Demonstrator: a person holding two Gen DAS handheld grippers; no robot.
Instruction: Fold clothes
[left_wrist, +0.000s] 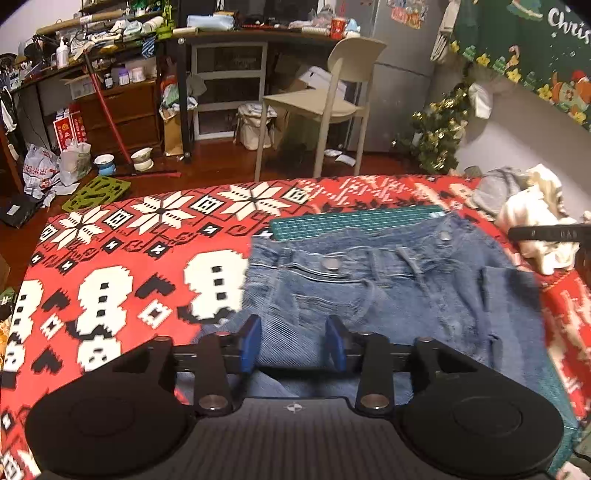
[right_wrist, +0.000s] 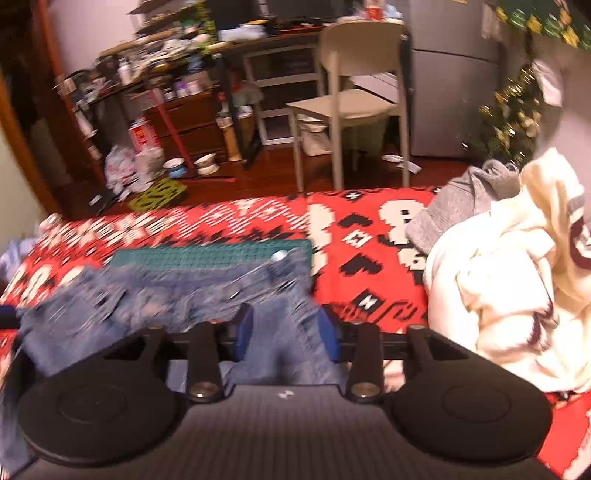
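A pair of blue jeans (left_wrist: 388, 288) lies on the red patterned blanket (left_wrist: 110, 280), its waistband with metal buttons resting against a green cutting mat (left_wrist: 354, 219). My left gripper (left_wrist: 293, 341) is open and hovers low over the jeans' left part, its blue pads (left_wrist: 251, 341) apart. In the right wrist view, which is blurred by motion, the jeans (right_wrist: 147, 306) spread to the left. My right gripper (right_wrist: 286, 334) is open there, with a strip of denim running between its blue pads (right_wrist: 328, 336).
A pile of clothes sits at the blanket's right: a cream sweater (right_wrist: 509, 288) and a grey garment (right_wrist: 461, 206). Beyond the far edge stand a beige chair (left_wrist: 332, 99), a cluttered desk (left_wrist: 229, 40), a small Christmas tree (left_wrist: 439, 136) and floor clutter (left_wrist: 74, 166).
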